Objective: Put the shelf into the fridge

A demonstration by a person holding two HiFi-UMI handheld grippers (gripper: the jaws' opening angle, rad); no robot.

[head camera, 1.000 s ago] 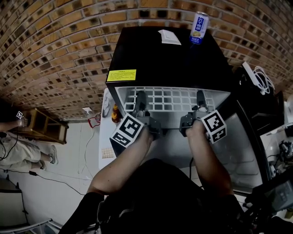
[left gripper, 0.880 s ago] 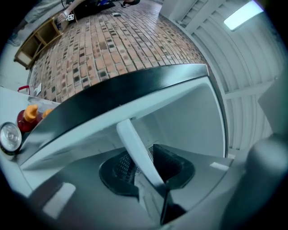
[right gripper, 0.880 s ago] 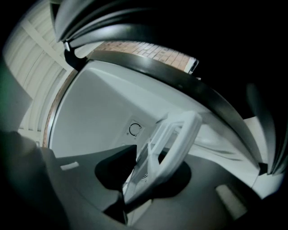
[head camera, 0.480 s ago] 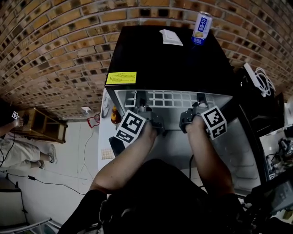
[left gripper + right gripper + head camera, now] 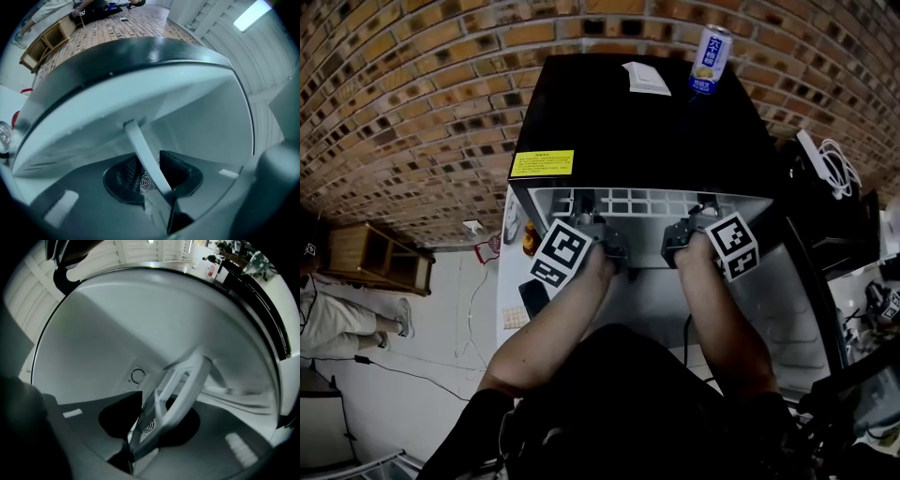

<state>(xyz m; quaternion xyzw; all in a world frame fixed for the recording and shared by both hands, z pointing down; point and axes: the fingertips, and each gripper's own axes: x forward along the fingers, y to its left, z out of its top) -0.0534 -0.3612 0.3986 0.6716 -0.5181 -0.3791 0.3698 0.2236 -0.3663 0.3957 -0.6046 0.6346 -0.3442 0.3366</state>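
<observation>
1. You're standing over the black fridge (image 5: 647,122), which fills the centre of the head view with its opening facing you.
2. The white grid shelf (image 5: 642,202) lies level in that opening, and only a strip of its lattice shows below the fridge's top edge.
3. Your left hand-held gripper (image 5: 588,208) bites the shelf's near edge at centre left. Its own view shows a white shelf bar (image 5: 145,159) clamped between the dark jaws.
4. Your right hand-held gripper (image 5: 703,208) grips the same edge at centre right. In its view the jaws are pinched on the shelf's lattice rim (image 5: 180,385).
5. Both hand-held grippers point into the white cavity, side by side and well apart.
6. A round dial (image 5: 137,376) sits on the inner wall, left of centre in the right gripper view.
7. On the fridge top a blue-and-white can (image 5: 710,58) stands upright at upper right, with a white card (image 5: 647,77) just left of it.
8. A yellow label (image 5: 544,163) sits at the top's near left corner.
9. A wooden rack (image 5: 380,258) stands by the brick wall at the left edge.
</observation>
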